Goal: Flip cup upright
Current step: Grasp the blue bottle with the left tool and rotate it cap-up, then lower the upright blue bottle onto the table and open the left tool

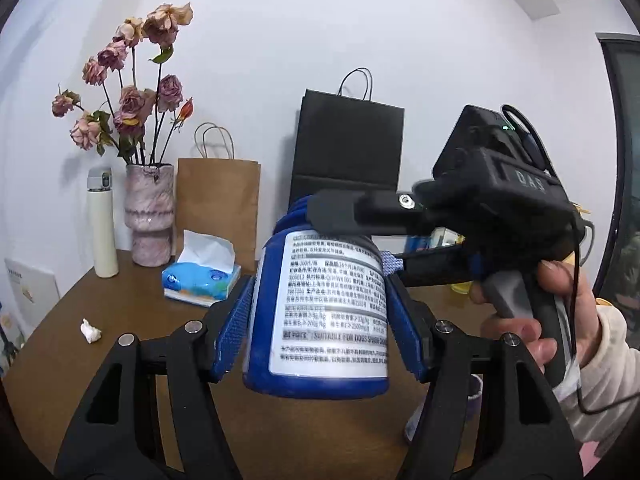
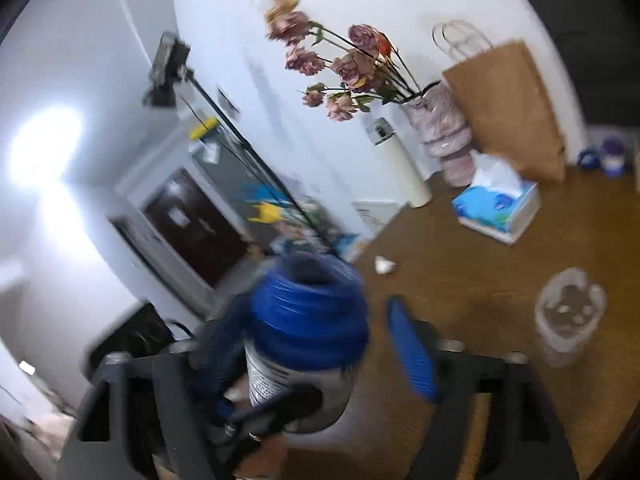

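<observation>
Blue cup (image 1: 320, 312) in left gripper (image 1: 320, 312)

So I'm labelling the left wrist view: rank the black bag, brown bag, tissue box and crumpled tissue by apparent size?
1. black paper bag
2. brown paper bag, though partly hidden
3. tissue box, closer to the camera, so its true size is less sure
4. crumpled tissue

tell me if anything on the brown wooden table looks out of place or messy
One small thing: a crumpled white tissue scrap lies loose on the brown wooden table, apart from the blue tissue box. The pink roses in the pink vase look wilted and drooping. Nothing looks spilled.
</observation>
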The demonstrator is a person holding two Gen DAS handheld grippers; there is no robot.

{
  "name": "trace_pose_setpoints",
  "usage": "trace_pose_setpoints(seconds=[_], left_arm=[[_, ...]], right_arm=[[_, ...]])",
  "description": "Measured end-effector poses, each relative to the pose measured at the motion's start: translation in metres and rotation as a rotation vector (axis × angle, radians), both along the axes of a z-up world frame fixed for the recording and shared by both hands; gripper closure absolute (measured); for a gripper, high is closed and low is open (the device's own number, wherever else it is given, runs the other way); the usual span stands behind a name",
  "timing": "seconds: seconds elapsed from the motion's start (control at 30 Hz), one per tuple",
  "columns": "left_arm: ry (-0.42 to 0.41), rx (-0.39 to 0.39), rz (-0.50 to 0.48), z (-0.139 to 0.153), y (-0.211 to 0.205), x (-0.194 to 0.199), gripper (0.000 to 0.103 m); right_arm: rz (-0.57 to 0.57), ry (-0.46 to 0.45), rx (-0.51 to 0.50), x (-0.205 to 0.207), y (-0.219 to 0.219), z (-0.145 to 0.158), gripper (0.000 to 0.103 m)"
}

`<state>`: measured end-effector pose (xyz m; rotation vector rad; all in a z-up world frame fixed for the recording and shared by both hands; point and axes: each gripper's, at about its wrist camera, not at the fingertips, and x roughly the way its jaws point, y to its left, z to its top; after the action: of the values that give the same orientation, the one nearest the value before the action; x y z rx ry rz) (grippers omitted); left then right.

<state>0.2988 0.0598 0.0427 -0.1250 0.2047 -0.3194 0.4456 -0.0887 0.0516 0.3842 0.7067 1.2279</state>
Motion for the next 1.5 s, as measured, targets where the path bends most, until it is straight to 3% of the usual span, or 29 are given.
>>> trace_pose_setpoints(seconds=[0.13,0.2,0.27,0.3,0.37,0.47,0.67,0.9,1.1,1.2,1.33,1.4,1.5], left_arm=[[0.054,-0.037,-0.016,0.0,0.007,0.014,0.042],[0.093,-0.002,-0.036,-0.001,0.008,0.022,0.034],[0.147,-0.017,-0.065,-0.001,0.014,0.033,0.033],[0.182,-0.048,-0.109,-0.001,0.018,0.039,0.039],[0.181,-0.05,-0.173,-0.001,0.019,0.045,0.041],[0.169,-0.029,-0.174,-0.003,0.015,0.05,0.042],[0.189,-0.023,-0.17,-0.013,0.009,0.057,0.044],[0.264,-0.043,-0.158,-0.056,-0.008,0.037,0.044],[0.262,-0.09,-0.16,-0.057,-0.017,0.007,0.044],[0.257,-0.056,-0.163,-0.061,-0.029,-0.009,0.044],[0.292,-0.065,-0.166,-0.066,-0.034,-0.018,0.044],[0.285,-0.07,-0.171,-0.066,-0.037,-0.024,0.044],[0.27,-0.028,-0.168,-0.067,-0.047,-0.031,0.044]], right_arm=[[-0.018,-0.084,-0.041,-0.002,0.01,0.004,0.038],[-0.024,-0.148,-0.082,-0.006,0.014,0.008,0.039],[-0.093,-0.327,-0.204,-0.022,0.019,0.016,0.044],[-0.14,-0.478,-0.291,-0.036,0.026,0.02,0.044],[-0.136,-0.577,-0.343,-0.046,0.031,0.021,0.044],[-0.144,-0.596,-0.362,-0.042,0.03,0.022,0.044],[-0.164,-0.532,-0.365,-0.027,0.025,0.01,0.044],[-0.149,-0.403,-0.405,-0.032,0.013,-0.038,0.043],[-0.222,-0.506,-0.415,-0.083,-0.005,-0.035,0.043],[-0.341,-0.624,-0.41,-0.12,-0.021,-0.034,0.043],[-0.461,-0.676,-0.378,-0.155,-0.041,-0.035,0.043],[-0.508,-0.67,-0.381,-0.164,-0.046,-0.035,0.043],[-0.482,-0.557,-0.395,-0.159,-0.052,-0.051,0.043]])
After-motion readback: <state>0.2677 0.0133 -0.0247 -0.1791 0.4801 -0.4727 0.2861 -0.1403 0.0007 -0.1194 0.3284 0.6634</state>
